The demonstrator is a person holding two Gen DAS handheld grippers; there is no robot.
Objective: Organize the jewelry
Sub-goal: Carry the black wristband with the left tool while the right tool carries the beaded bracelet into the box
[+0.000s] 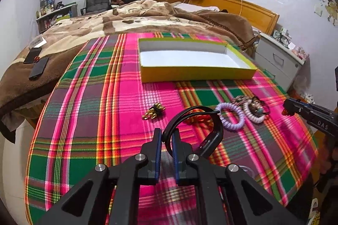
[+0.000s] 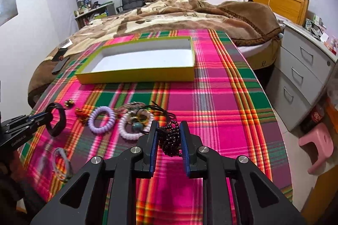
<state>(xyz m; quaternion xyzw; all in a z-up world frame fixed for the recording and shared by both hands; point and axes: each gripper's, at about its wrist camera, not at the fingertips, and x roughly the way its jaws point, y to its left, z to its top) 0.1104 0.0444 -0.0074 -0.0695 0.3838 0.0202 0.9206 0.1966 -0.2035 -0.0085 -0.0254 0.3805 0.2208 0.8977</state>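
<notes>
Left wrist view: left gripper [image 1: 166,136] clenched on one black bracelet [image 1: 213,132], thin band pinched between the blue pads, the loop standing up and off to the right of the fingers, raised above the plaid cloth [image 1: 88,119]. Just ahead-left of the tips, one small gold cluster piece [image 1: 153,112]. Ahead-right, partly behind the black loop, one red-and-gold piece [image 1: 198,119]. Further right, two spiral coil hair ties: one lilac [image 1: 230,117], one paler pink-white [image 1: 253,114], side by side, with a tangle of beaded strings and dark cords [image 1: 247,101] just beyond, overlapping the paler one. Far ahead, one open yellow-green box [image 1: 196,74], white inside, nothing in it.

Right wrist view: right gripper [image 2: 168,137] with jaws parted around one dark beaded bracelet [image 2: 171,138] lying bunched on the cloth between the fingers; whether the pads actually press the beads, cannot tell. Left of the fingers, the same two coil ties, then the left gripper with its black loop. Near-left, low on the cloth, blurred thin clear rings [image 2: 61,163], count unclear. Box ahead, slightly left. Beyond it, one bed with brown blanket [image 2: 179,13]; right, one white drawer unit [image 2: 304,81] and one pink stool [image 2: 316,146].
</notes>
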